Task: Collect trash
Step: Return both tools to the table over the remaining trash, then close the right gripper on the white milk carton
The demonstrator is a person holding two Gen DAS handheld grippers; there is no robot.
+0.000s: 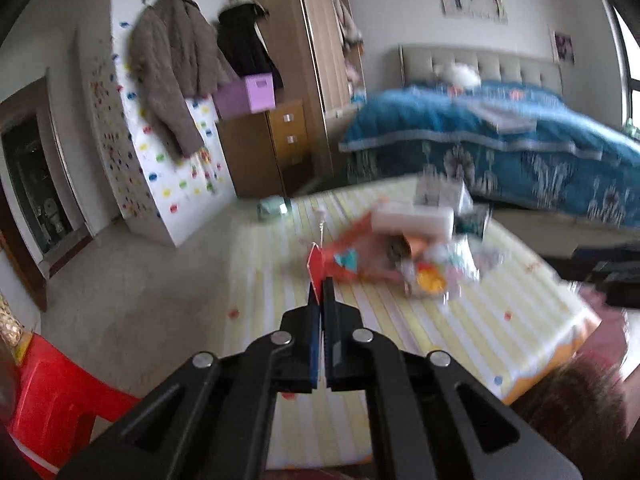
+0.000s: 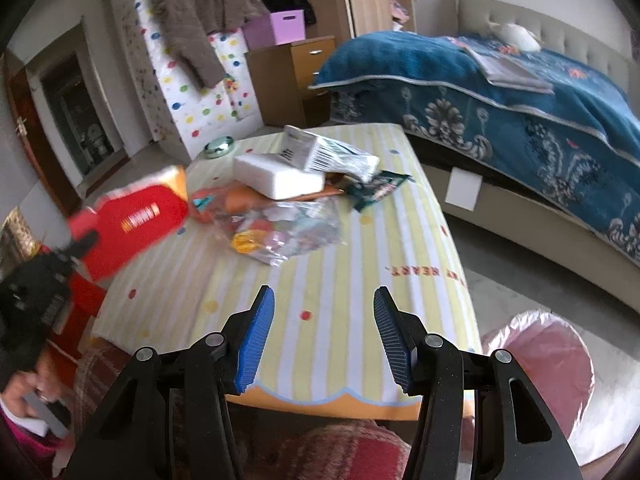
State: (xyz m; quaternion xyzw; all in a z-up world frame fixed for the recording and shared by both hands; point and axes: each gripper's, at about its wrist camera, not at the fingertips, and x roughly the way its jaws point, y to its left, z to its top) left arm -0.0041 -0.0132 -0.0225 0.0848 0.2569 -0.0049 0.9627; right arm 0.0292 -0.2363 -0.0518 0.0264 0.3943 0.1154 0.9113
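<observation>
While the striped surface (image 2: 400, 240) fills the middle of the right wrist view, the trash lies heaped toward its upper centre, and the pink-lined bin (image 2: 552, 364) sits off the surface at the lower right of the frame. The left tool (image 1: 321, 292) is clamped fully shut on one thin edge of a red packet (image 2: 128, 224), which hangs clear of the surface at the left of the right wrist view. The right tool (image 2: 324, 320) stands half open with nothing between its pads, low in the frame, short of the pile.

Findings, in order of size:

- Red packet: held by an edge only. Judged liable to slip or tear free if swung quickly across to the bin, which is on the far side of the frame.
- White block (image 2: 280, 176): stacked on loose wrappers, with a white carton (image 2: 320, 152) leaning on it. Pulling anything from beneath could topple both.
- Clear bag of wrappers (image 2: 280, 232): slack and slippery; a pinch may gather film only and spill the contents.
- Dark sachet (image 2: 380, 188): flat against the cloth, so the pads may snag the cloth instead.
</observation>
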